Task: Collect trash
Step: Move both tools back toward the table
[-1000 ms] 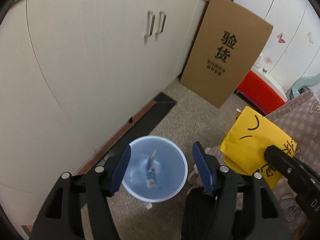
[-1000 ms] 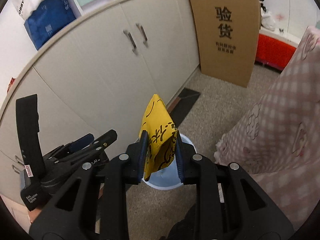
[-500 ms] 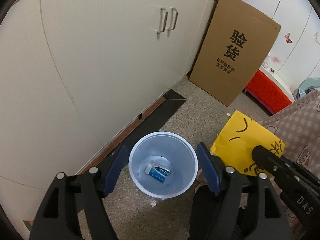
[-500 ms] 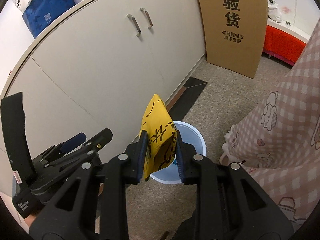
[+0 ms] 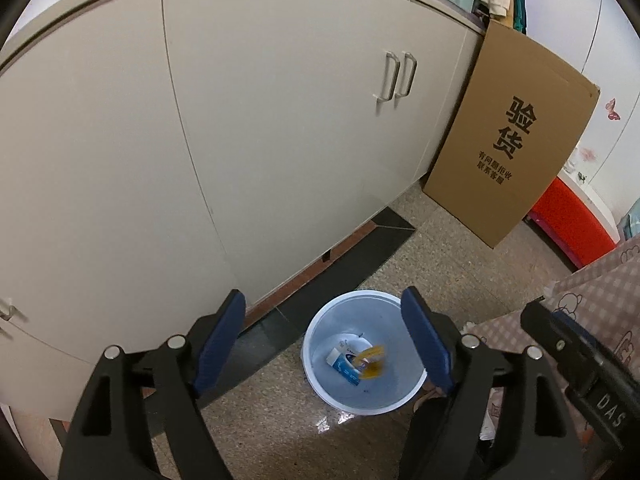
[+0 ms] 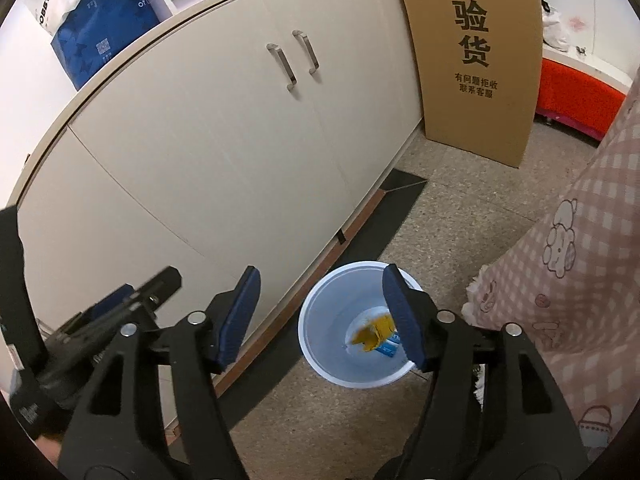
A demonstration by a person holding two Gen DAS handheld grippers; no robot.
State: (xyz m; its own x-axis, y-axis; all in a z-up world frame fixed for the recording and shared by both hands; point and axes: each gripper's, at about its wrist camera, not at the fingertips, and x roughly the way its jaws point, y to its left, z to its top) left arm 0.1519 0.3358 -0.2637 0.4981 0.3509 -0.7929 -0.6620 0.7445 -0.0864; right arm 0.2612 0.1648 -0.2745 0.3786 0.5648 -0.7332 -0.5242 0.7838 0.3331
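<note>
Opening with nothing between their jaws, left gripper [image 5: 324,344] and right gripper [image 6: 320,320] flank the bin [image 5: 320,320] containing yellow wrapper [image 5: 374,362].

Left gripper [image 5: 324,344]: black angular frame, ribbed blue pads [image 5: 222,342], silver screws showing at pivots. Right gripper [image 6: 320,314]: matching black frame, blue pads [image 6: 400,316], white lettering showing on its body.

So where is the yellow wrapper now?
The yellow wrapper is inside the pale blue bin on the floor by the cabinet, against a blue-and-white carton, in both wrist views.
</note>
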